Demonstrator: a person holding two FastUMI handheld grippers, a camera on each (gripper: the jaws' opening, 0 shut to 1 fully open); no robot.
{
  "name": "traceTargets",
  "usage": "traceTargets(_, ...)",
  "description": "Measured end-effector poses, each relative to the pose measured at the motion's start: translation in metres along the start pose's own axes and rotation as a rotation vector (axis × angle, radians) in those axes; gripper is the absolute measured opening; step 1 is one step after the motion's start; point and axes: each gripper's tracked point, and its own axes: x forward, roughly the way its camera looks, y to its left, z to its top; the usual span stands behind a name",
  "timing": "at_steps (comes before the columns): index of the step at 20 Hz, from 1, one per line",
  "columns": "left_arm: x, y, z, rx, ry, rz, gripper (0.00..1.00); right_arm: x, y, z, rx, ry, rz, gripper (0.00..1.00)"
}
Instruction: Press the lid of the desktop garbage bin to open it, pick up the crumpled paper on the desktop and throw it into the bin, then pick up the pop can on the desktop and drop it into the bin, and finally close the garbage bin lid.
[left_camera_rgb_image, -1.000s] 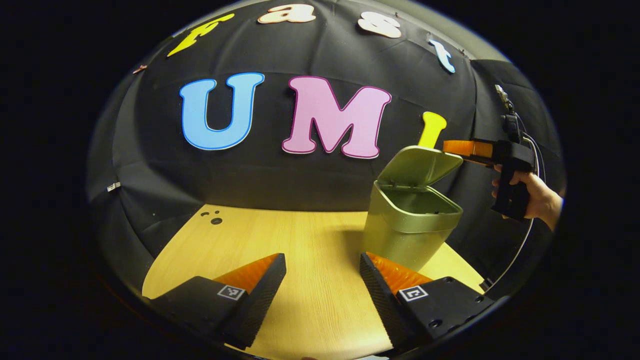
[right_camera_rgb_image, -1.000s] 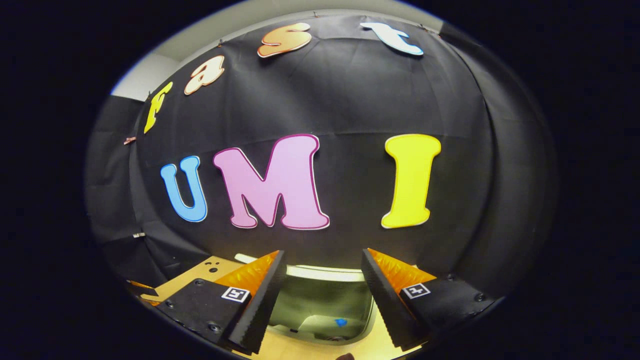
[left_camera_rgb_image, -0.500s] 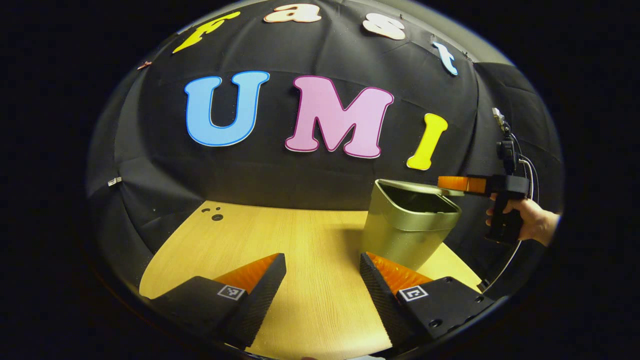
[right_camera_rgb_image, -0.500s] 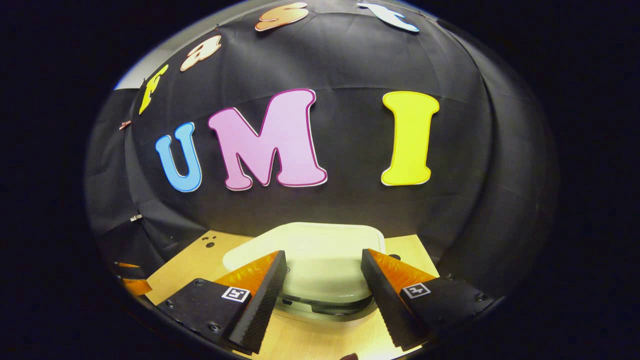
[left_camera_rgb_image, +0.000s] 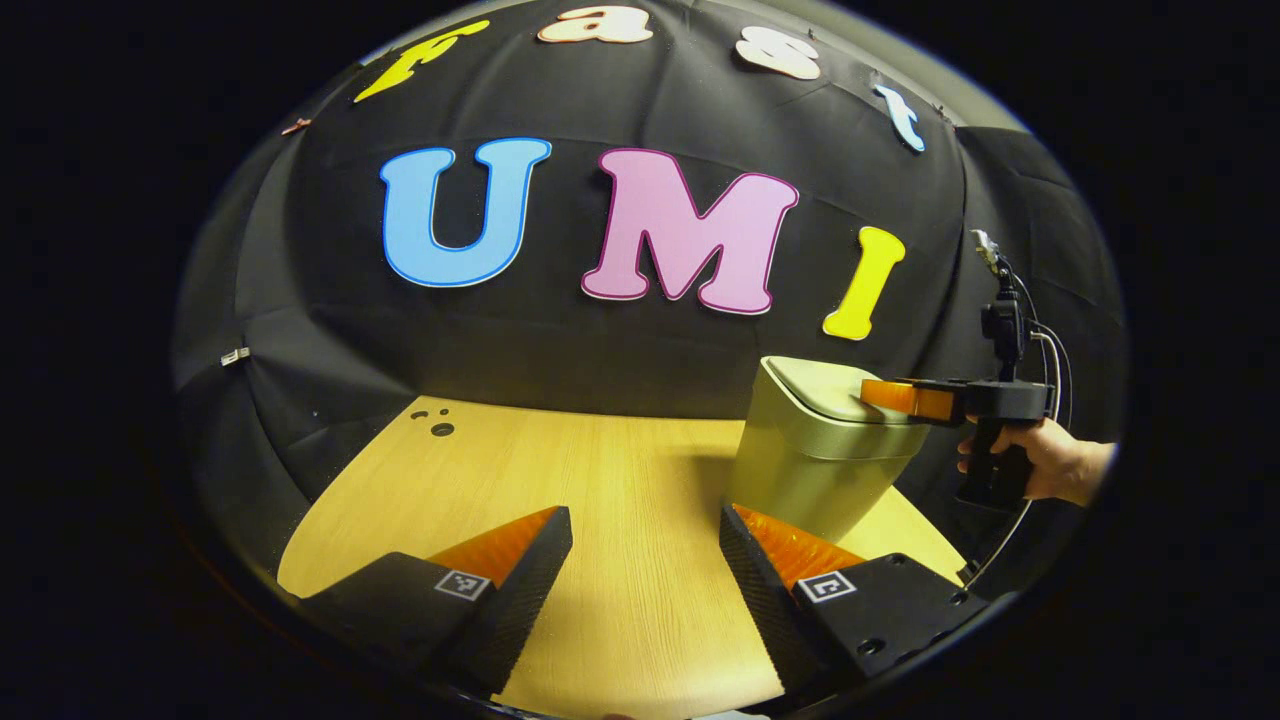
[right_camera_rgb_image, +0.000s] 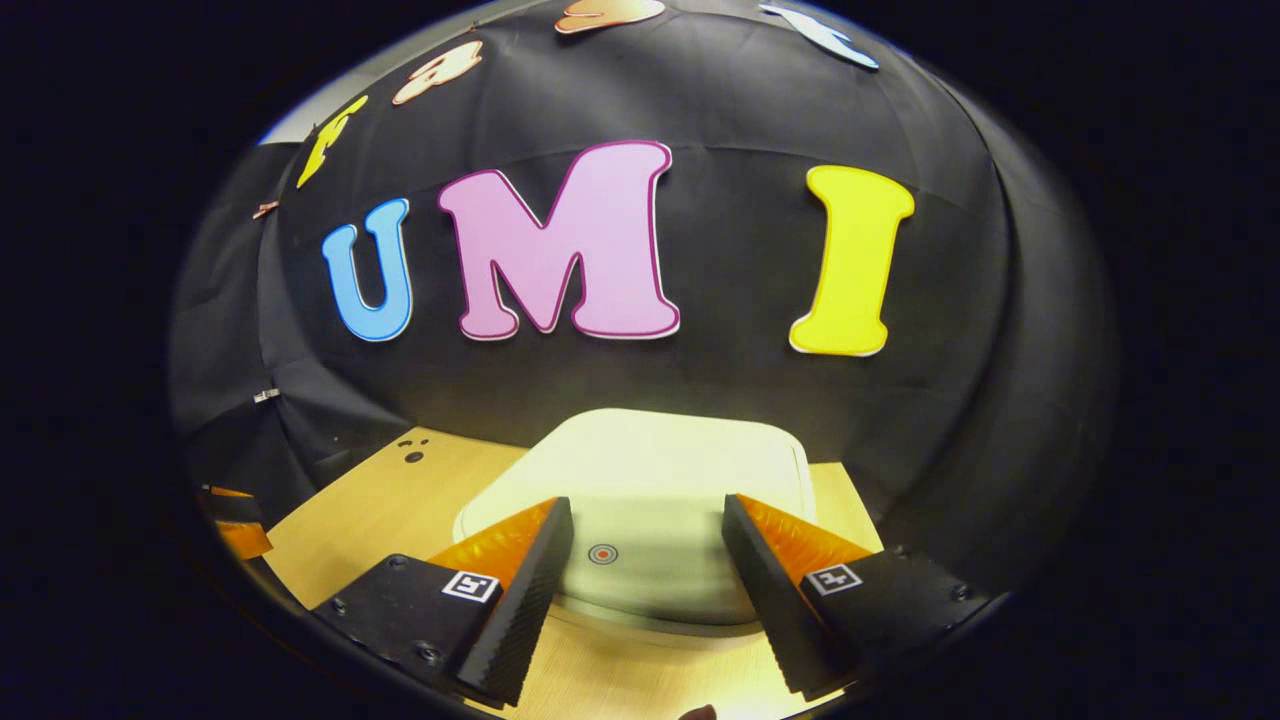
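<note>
Left gripper view looks along my left claw, whose two fingers stand well apart above the pale wooden desktop with nothing between them. Beyond the right-hand finger stands the small olive-green plastic garbage bin, upright on the far right part of the wood and close to the black cloth wall. Its flat rounded-square lid lies down on the rim, shut. My right claw reaches in from the right, held level, with its fingertips resting on the right edge of that lid; my hand grips the dark handle behind it, and a thin cable hangs down from the handle. From this angle I cannot tell how far those fingers are spread. Three small dark holes sit in the wood near the far left corner.

Right gripper view looks down over the same lid, which shows pale under the light and lies flat. My right claw is spread wide over its near part, gripping nothing, the lid's surface showing between the two fingers. A small red ring mark sits on the lid just beside the left-hand finger. At the far left edge, the tips of my left claw poke in over the desktop
</note>
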Motion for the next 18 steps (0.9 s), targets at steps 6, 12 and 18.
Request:
traceTargets(6, 0.003, -0.004, 0.003, -0.004, -0.006, -0.011, 0.95, 0.002, 0.000, -0.011, -0.017, 0.020, -0.001, 0.96)
traceTargets(12, 0.000, -0.006, 0.010, 0.000, -0.032, -0.032, 0.96, -0.003, 0.000, 0.002, 0.019, -0.040, 0.009, 0.94)
traceTargets(18, -0.009, -0.001, 0.021, 0.013, -0.059, -0.056, 0.95, -0.038, 0.006, 0.043, 0.043, -0.178, 0.002, 0.91)
